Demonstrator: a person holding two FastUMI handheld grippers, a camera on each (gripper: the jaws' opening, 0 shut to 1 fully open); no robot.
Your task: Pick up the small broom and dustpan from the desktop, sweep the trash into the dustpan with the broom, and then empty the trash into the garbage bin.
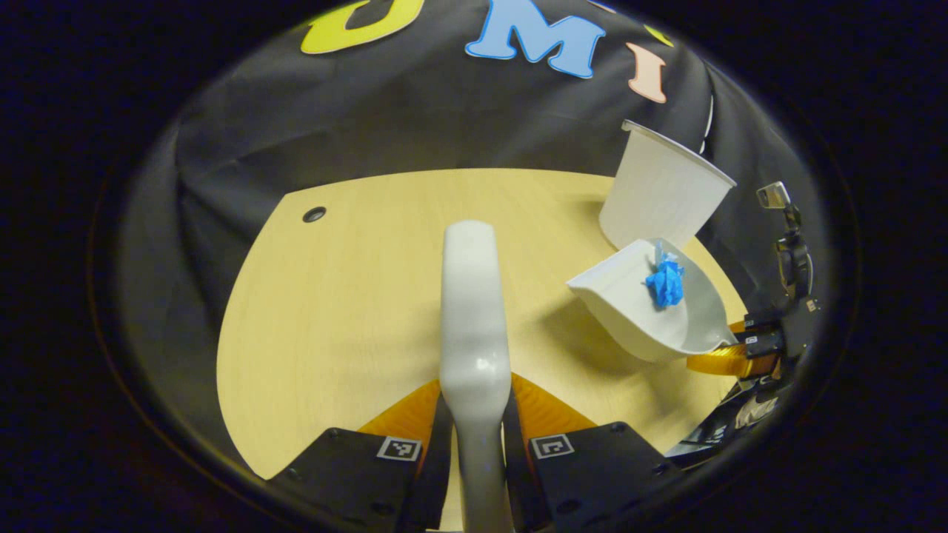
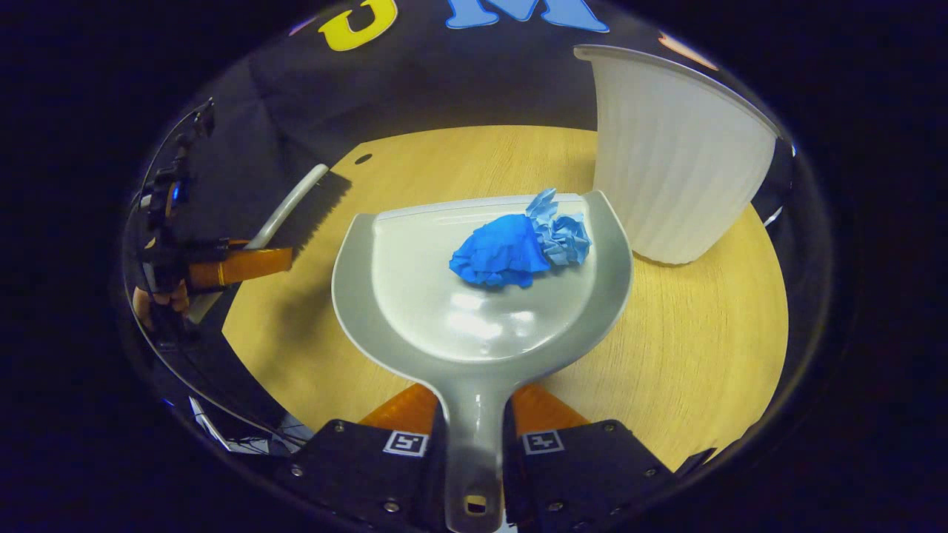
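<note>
Pan (image 2: pixel 474 311) loaded, bin (image 2: pixel 678 159) at its 1 o'clock.
Right gripper (image 2: pixel 474 437) clamps pan handle, left gripper (image 1: pixel 474 437) clamps broom (image 1: pixel 474 311). Risk: blue wad (image 2: pixel 518 248) near the lip, early tilt drops it on table (image 2: pixel 703 355).

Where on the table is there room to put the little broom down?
The wide bare stretch of wooden table, between the round hole and the broom, is free. It's crowded by the white garbage bin, where the dustpan with blue crumpled trash hangs.
</note>
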